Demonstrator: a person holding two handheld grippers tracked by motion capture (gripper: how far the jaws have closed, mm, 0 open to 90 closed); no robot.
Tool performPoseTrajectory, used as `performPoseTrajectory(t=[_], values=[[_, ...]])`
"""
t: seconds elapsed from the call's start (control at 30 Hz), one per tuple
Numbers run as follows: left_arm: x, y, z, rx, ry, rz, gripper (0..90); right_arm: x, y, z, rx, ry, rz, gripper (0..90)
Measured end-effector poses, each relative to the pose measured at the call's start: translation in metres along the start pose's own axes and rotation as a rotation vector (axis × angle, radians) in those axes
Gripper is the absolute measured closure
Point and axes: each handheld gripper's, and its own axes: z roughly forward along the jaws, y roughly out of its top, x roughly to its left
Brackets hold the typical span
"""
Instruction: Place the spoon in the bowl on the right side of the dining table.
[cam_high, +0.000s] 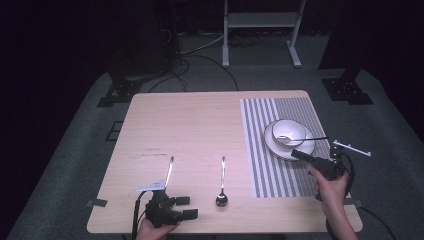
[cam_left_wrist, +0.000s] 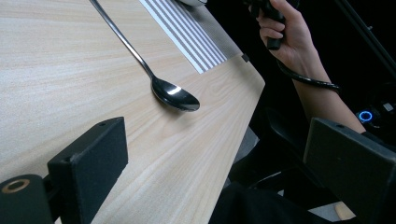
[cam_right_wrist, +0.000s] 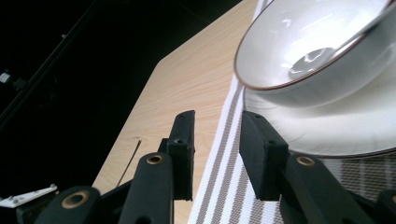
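Table-setting, likely. Right gripper (cam_high: 300, 155), jaws slightly parted and empty, is sitting beside the plate (cam_high: 280, 149) holding the bowl (cam_high: 289, 131). Left gripper (cam_high: 186, 207), jaws spread, is resting near the spoon (cam_high: 222, 199). Next move probably: grasp spoon.

dark lab: black drapes (cam_high: 50, 50), floor cables (cam_high: 200, 55), lone table (cam_high: 200, 125).
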Motion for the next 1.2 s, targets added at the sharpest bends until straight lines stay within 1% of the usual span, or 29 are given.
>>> performPoseTrajectory(t=[0.03,0.13,0.37,0.53,0.6,0.87,1.07,1.13,1.2], values=[[0.0,0.0,0.0,0.0,0.0,-0.001,4.9,0.002,-0.001,0.001,0.006,0.005,0.002,64.3],[0.0,0.0,0.0,-0.003,0.001,-0.003,4.9,0.007,-0.005,0.003,0.018,0.013,-0.018,62.5],[-0.001,0.0,0.0,-0.002,0.0,-0.002,4.9,0.018,-0.016,0.012,0.053,0.042,-0.045,59.2],[0.0,0.0,-0.001,-0.003,0.0,-0.001,4.9,0.024,-0.022,0.017,0.077,0.051,-0.067,58.2],[-0.001,-0.001,-0.001,-0.004,-0.001,-0.002,4.9,0.026,-0.024,0.018,0.086,0.058,-0.061,58.1],[-0.001,-0.001,0.0,-0.003,0.001,-0.002,4.9,0.031,-0.033,0.024,0.109,0.08,-0.072,57.0],[0.0,-0.001,-0.001,-0.004,0.0,-0.003,4.9,0.039,-0.039,0.027,0.127,0.097,-0.094,55.9],[0.0,-0.001,-0.001,-0.003,0.001,-0.002,4.9,0.042,-0.041,0.028,0.133,0.101,-0.109,55.9],[-0.001,-0.001,-0.001,-0.005,0.001,-0.003,4.9,0.045,-0.044,0.029,0.142,0.107,-0.11,55.6]])
